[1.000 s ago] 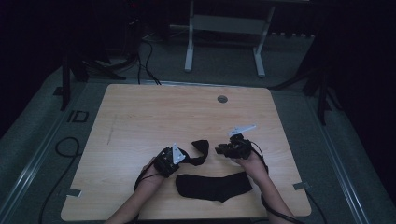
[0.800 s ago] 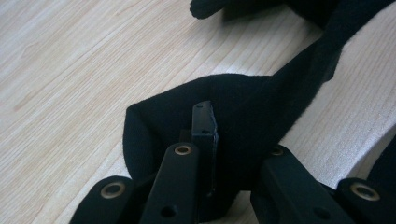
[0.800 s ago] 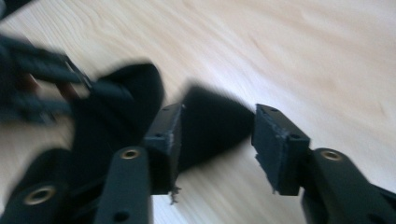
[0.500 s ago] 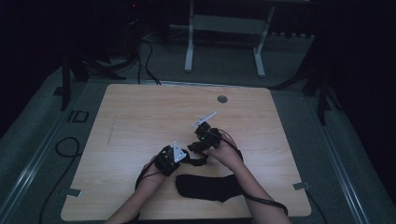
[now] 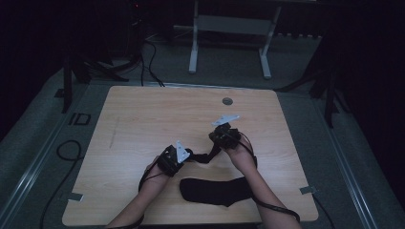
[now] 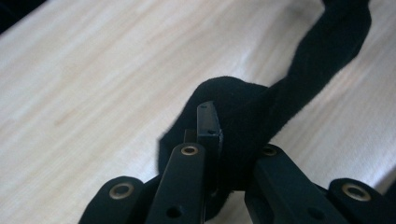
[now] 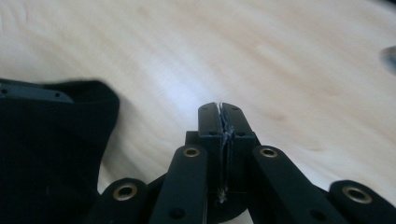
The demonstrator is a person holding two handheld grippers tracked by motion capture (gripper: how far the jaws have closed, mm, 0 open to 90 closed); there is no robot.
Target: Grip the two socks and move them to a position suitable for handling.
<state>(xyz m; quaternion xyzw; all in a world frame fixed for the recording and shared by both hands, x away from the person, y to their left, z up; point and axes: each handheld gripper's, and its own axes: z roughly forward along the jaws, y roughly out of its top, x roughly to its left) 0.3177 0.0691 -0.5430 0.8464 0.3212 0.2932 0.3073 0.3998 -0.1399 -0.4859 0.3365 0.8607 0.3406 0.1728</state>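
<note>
A black sock (image 5: 203,155) runs as a twisted strip between the two grippers on the wooden table (image 5: 143,119). My left gripper (image 5: 188,155) is shut on one end of it. In the left gripper view the pads (image 6: 208,122) pinch the bunched cloth (image 6: 299,70), which rises away to the upper right. My right gripper (image 5: 216,142) has just been closing. Its jaws (image 7: 219,121) stand pressed together with no cloth showing between them. The sock (image 7: 51,154) hangs close at their left. A second black sock (image 5: 215,191) lies flat near the front edge.
A small round grommet (image 5: 227,101) is set into the table near its far edge. Metal frame legs (image 5: 193,43) stand on the floor beyond, and cables (image 5: 64,148) lie on the floor at the left. Bare wood spreads across the far and left parts of the table.
My right hand swung left to the sock by the left gripper, then drew back right and up a little. The sock, bunched before, now stretches between the grippers. The left hand stayed put.
</note>
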